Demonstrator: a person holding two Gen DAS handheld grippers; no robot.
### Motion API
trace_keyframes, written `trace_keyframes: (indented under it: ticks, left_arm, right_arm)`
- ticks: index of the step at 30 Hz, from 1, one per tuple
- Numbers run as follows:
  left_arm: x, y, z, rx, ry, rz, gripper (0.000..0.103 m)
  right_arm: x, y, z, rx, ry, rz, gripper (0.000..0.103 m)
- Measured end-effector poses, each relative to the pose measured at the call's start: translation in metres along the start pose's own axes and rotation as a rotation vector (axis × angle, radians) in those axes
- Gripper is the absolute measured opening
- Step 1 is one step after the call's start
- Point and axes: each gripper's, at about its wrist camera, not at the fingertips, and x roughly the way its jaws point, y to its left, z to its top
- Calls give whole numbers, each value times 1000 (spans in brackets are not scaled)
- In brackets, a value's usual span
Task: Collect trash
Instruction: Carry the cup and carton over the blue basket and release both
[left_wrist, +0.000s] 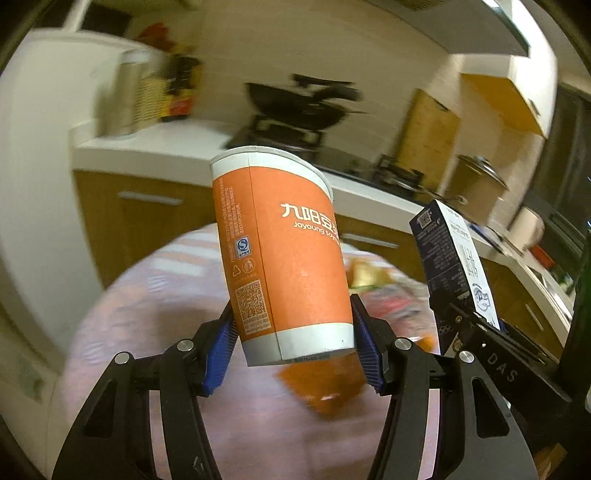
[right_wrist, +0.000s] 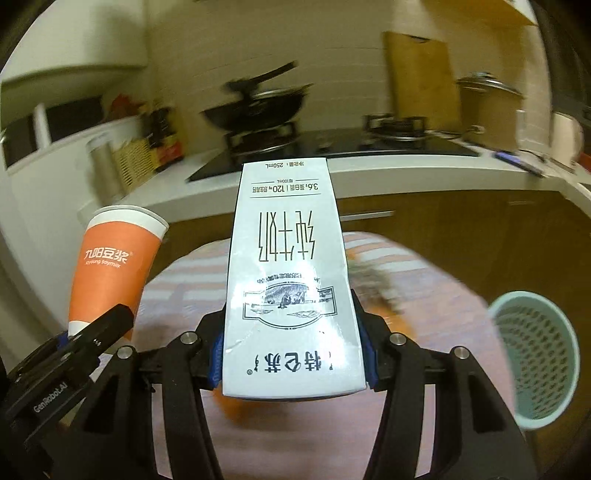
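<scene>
An orange paper cup with white rims stands upright and slightly tilted in my left gripper, whose blue pads press on its lower sides. My right gripper is shut on a white milk carton, which is held upside down. Each view shows the other gripper too: the carton at the right, the cup at the left. Both are lifted above a round table with a pink striped cloth. A blurred orange wrapper lies on the cloth beneath the cup.
A teal mesh basket stands on the table at the right. More blurred wrappers lie further back on the cloth. Behind the table runs a kitchen counter with a black wok, a lidded pot and a wooden board.
</scene>
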Motion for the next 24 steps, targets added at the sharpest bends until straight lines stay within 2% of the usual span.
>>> trace_keyframes:
  ticks: [6, 14, 20, 24]
  left_arm:
    - [27, -85, -5, 75, 38, -102, 56]
    - [75, -194, -24, 193, 119, -258, 56]
    - [111, -265, -49, 248, 186, -375, 56]
    - [131, -297, -66, 271, 242, -424, 56]
  right_arm:
    - [-11, -86, 8, 54, -22, -98, 51]
    - [-25, -203, -7, 159, -14, -222, 51]
    - [-27, -267, -25, 218, 1, -304, 51]
    - [-24, -302, -35, 260, 27, -343, 51]
